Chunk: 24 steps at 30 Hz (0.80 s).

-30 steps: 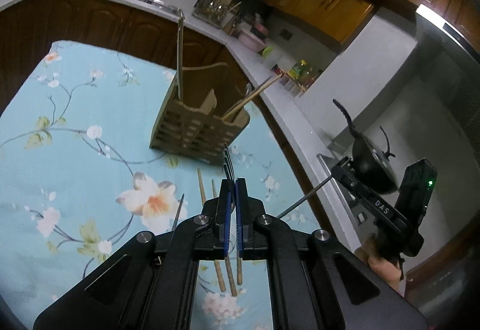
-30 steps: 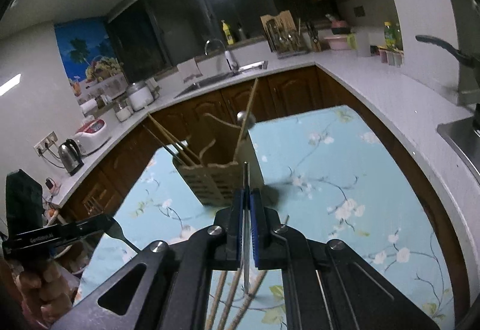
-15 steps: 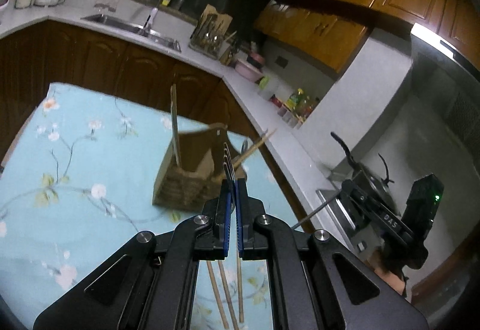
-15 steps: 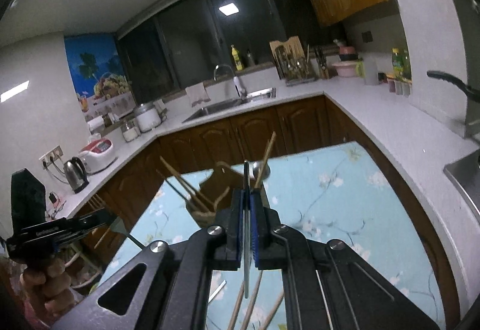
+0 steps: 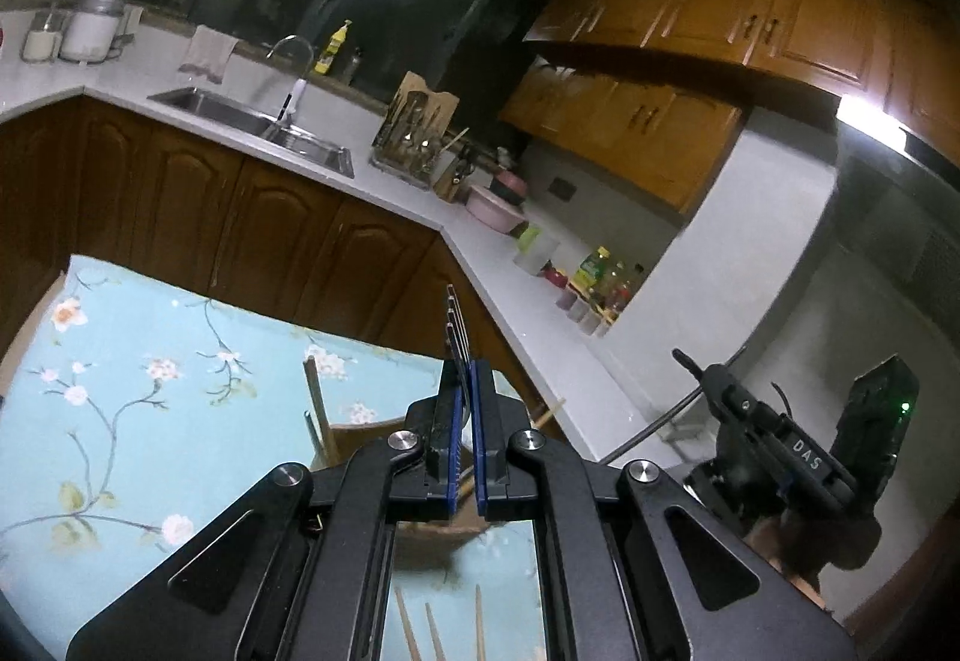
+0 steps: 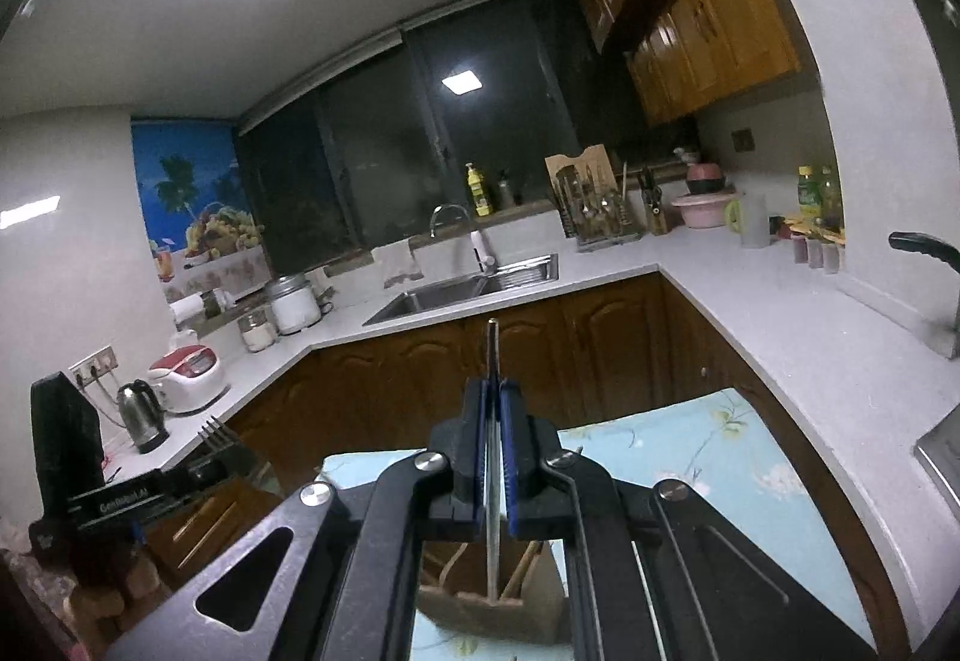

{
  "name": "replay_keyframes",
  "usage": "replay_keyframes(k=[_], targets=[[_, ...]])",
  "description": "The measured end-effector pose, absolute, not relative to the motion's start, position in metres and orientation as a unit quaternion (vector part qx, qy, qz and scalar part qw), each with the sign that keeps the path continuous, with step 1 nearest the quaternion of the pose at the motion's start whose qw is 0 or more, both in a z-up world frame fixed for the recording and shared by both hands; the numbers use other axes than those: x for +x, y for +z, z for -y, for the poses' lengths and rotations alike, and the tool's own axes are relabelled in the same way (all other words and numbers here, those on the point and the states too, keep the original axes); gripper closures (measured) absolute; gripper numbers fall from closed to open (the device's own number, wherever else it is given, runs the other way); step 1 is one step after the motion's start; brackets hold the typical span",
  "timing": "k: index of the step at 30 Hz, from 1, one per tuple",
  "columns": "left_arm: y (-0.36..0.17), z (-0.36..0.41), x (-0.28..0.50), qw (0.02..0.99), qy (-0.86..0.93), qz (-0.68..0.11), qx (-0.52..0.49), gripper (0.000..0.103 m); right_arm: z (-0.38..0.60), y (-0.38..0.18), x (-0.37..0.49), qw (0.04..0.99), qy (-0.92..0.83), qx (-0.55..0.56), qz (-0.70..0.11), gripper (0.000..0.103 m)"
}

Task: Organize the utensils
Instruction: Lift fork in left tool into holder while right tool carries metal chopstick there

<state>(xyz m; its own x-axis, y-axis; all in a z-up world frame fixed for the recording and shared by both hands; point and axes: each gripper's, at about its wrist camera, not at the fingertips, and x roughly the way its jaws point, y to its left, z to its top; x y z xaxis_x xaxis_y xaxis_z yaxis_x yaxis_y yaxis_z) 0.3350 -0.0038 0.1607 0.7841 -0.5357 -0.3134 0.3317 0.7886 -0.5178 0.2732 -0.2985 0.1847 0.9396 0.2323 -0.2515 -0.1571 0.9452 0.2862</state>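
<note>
Both jaws clenched on cutlery. Left gripper (image 5: pixel 467 391) pinches a fork (image 5: pixel 454 322) by the handle, tines pointing forward and up past the fingertips. Right gripper (image 6: pixel 493 409) pinches a thin metal utensil (image 6: pixel 492 355) edge-on; can't tell which kind. Both sit raised above the wooden utensil holder (image 6: pixel 498 601), which stands on the floral-cloth surface (image 5: pixel 150 361) directly under the jaws; my read is that the height is for clearing its rim. Right piece's lower end looks lined up over a holder slot, so it probably needs a straight vertical drop. Holder already has wooden sticks leaning in it. Three chopsticks (image 5: pixel 432 631) lie loose on the cloth, near the holder, not yet sorted.
</note>
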Motion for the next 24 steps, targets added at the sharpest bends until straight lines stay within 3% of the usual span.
replay_keyframes(k=[11,24], targets=[[0.077,0.018,0.366,0.909,-0.209,-0.273,-0.238,0.101,0.295,0.117,0.315,0.967,0.085,0.152,-0.183,0.098],[0.037,0.023,0.374,0.892,-0.212,-0.328,-0.228,0.098,0.293,0.073,0.331,0.949,0.098,0.164,-0.250,0.098]])
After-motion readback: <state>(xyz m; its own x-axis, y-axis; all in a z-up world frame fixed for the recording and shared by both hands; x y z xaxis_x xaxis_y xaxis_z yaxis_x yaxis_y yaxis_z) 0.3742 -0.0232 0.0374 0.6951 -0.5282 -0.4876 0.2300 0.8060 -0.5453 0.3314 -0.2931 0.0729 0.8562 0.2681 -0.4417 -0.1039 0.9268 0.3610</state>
